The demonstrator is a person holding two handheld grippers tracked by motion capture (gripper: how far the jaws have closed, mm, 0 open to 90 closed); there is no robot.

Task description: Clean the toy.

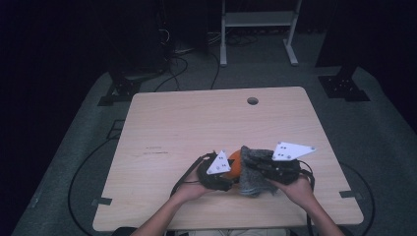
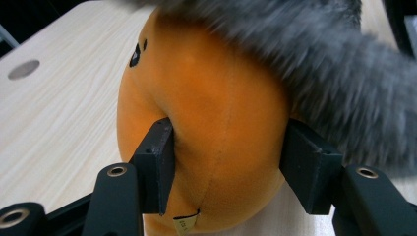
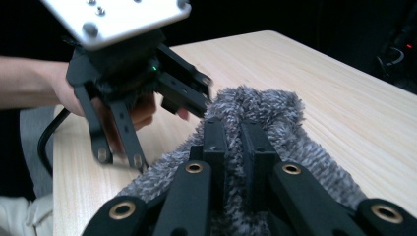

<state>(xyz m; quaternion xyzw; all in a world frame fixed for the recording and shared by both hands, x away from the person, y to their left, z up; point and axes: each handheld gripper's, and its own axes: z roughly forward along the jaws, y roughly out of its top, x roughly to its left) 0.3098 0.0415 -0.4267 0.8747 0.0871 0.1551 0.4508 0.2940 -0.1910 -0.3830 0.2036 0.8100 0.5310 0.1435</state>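
Table (image 1: 177,128): pale wood top with a round hole (image 1: 253,101) near its far edge; the work sits at the near edge, a little right of the middle.

Orange plush toy (image 2: 216,113): soft and rounded, with a seam down its side, small black markings near its top and a little tag at its lower end. In the high view it (image 1: 235,162) lies on the table between the two grippers, its right side under the grey cloth.

Grey fuzzy cloth (image 3: 275,115): shaggy grey fabric, draped over the right and upper side of the orange toy and touching it. In the high view it (image 1: 253,169) is bunched just right of the toy, reaching toward the near edge.

Left gripper (image 2: 228,162): its two black jaws stand part open on either side of the toy, both pads pressed into the plush so the fabric dents at the left pad. In the high view it (image 1: 219,169) is at the toy's left, held in the person's left hand (image 1: 194,187).

Right gripper (image 3: 235,147): jaws drawn almost together, with a fold of the grey cloth pinched between them. In the high view it (image 1: 275,167) is at the right end of the cloth, held in the person's right hand (image 1: 295,187).

Containers: whether the cloth is a pouch or a flat piece cannot be told; the toy is partly covered by it.
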